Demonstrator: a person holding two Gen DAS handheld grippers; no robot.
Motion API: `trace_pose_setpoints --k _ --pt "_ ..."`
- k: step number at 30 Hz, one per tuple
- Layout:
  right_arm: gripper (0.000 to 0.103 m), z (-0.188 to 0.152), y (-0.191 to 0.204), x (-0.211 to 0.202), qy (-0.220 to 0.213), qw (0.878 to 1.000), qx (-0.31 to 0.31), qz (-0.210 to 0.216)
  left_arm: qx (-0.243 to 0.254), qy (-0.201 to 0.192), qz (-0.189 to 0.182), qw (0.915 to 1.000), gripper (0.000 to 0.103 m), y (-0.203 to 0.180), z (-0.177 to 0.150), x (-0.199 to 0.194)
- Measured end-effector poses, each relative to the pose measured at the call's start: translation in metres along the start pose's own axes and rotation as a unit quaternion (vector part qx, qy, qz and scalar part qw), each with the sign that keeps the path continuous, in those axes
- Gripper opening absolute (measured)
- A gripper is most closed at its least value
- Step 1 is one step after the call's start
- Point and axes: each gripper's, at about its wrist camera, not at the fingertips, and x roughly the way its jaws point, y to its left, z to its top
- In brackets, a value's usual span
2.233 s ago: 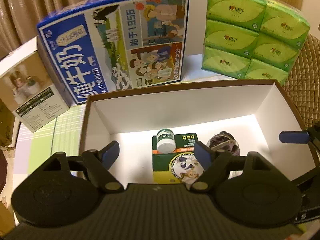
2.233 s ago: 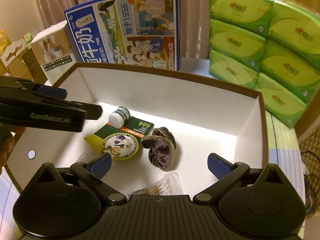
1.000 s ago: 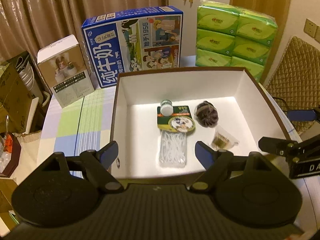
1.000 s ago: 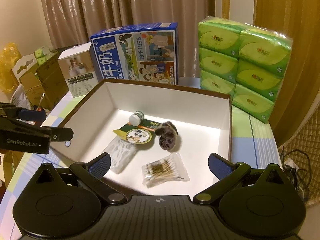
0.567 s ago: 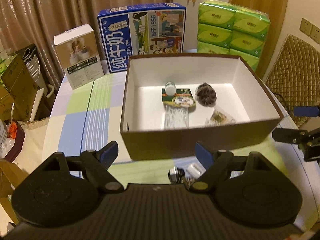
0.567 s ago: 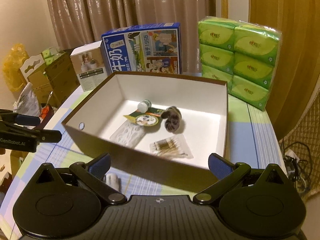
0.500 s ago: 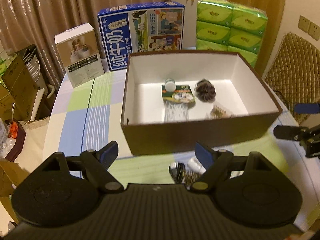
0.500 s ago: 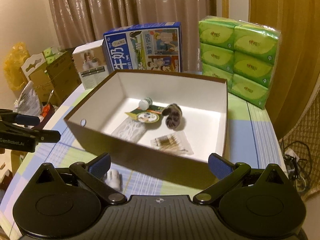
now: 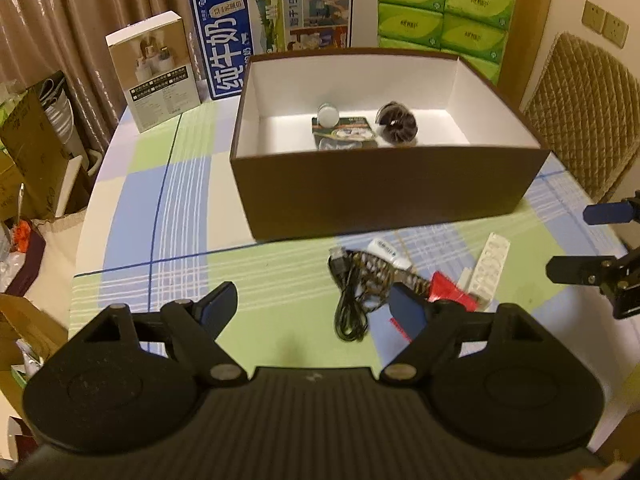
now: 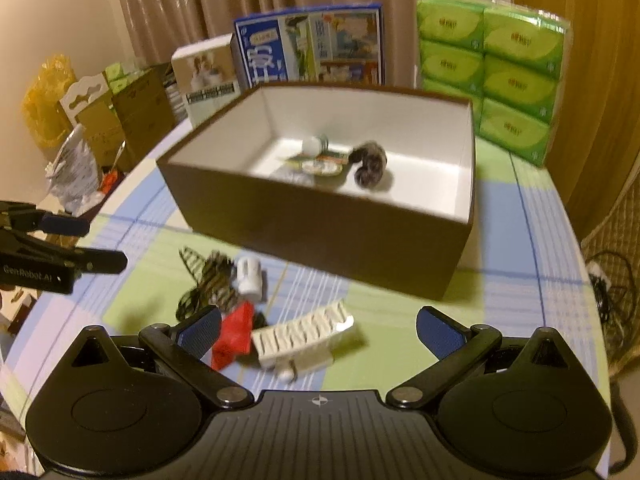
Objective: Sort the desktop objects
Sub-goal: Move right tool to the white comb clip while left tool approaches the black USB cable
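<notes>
A brown box (image 9: 384,196) with a white inside holds a white-capped bottle (image 9: 329,114), a green packet (image 9: 346,136) and a dark scrunchie (image 9: 398,124). On the checked cloth in front of it lie a black cable (image 9: 350,300), a patterned band (image 9: 376,268), a white tube (image 9: 386,250), a red packet (image 9: 448,288) and a white blister strip (image 9: 490,266). My left gripper (image 9: 312,308) hangs open and empty, just left of the cable. My right gripper (image 10: 318,330) is open and empty above the blister strip (image 10: 304,334) and red packet (image 10: 234,336).
Behind the box stand a blue milk carton (image 9: 276,28), stacked green tissue packs (image 9: 444,12) and a small white box (image 9: 158,72). A quilted chair (image 9: 580,112) is at the right. Cardboard boxes (image 10: 120,116) crowd the floor at the left.
Both grippers have drawn back from above the box and sunk toward the table. The loose things in front of the box have come into view. Both stay open.
</notes>
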Motion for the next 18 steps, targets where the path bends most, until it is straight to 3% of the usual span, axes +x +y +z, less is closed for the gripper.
trace_pose_setpoints --k 18 --pt "0.101 -0.033 0.008 0.033 0.035 0.999 -0.037 0.01 0.01 0.032 -0.018 0.9993 0.073 0.004 -0.021 0.035"
